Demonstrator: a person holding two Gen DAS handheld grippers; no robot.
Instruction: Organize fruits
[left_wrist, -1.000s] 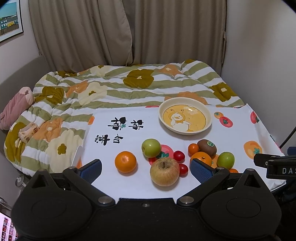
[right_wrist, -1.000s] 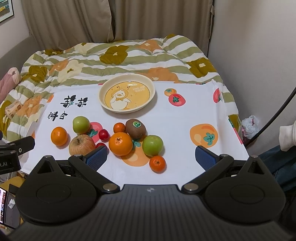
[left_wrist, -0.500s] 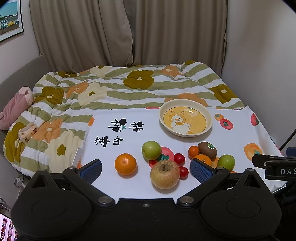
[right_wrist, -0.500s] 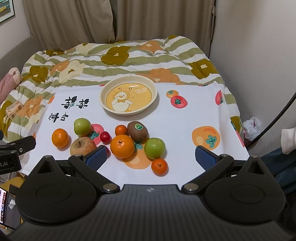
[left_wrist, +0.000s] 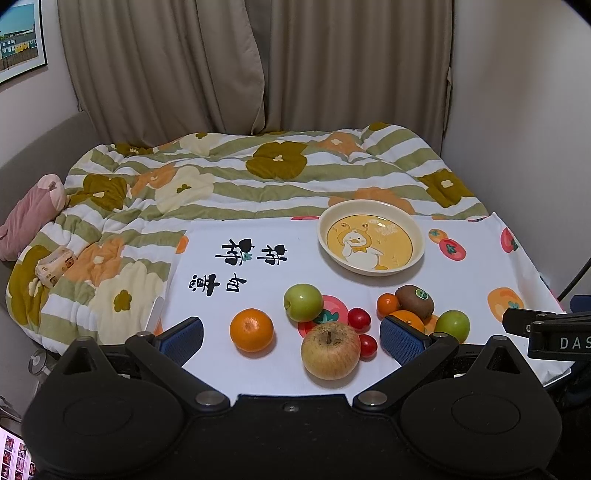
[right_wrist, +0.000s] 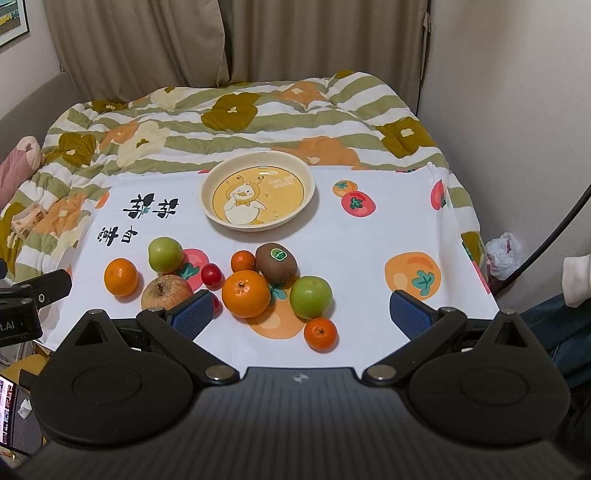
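A cream duck plate (left_wrist: 371, 242) (right_wrist: 258, 194) stands empty at the back of the white cloth (left_wrist: 258, 266). In front of it lie fruits: a reddish apple (left_wrist: 330, 350) (right_wrist: 164, 293), a green apple (left_wrist: 303, 301) (right_wrist: 165, 254), another green apple (right_wrist: 310, 297), a kiwi (right_wrist: 276, 262), oranges (left_wrist: 252, 329) (right_wrist: 245, 293), small tangerines (right_wrist: 320, 333) and cherry tomatoes (left_wrist: 359, 319). My left gripper (left_wrist: 291, 336) is open, held before the reddish apple. My right gripper (right_wrist: 301, 314) is open, held before the large orange and green apple. Both are empty.
The cloth lies on a bed with a striped flower quilt (left_wrist: 221, 184). A pink plush (left_wrist: 26, 218) and a tissue pack (left_wrist: 55, 266) lie at the left. Curtains and a wall close the back and right. A plastic bag (right_wrist: 504, 254) sits by the right wall.
Both grippers have moved slightly forward toward the fruits, so the fruits sit a little lower and closer in view. Nothing on the cloth has moved.
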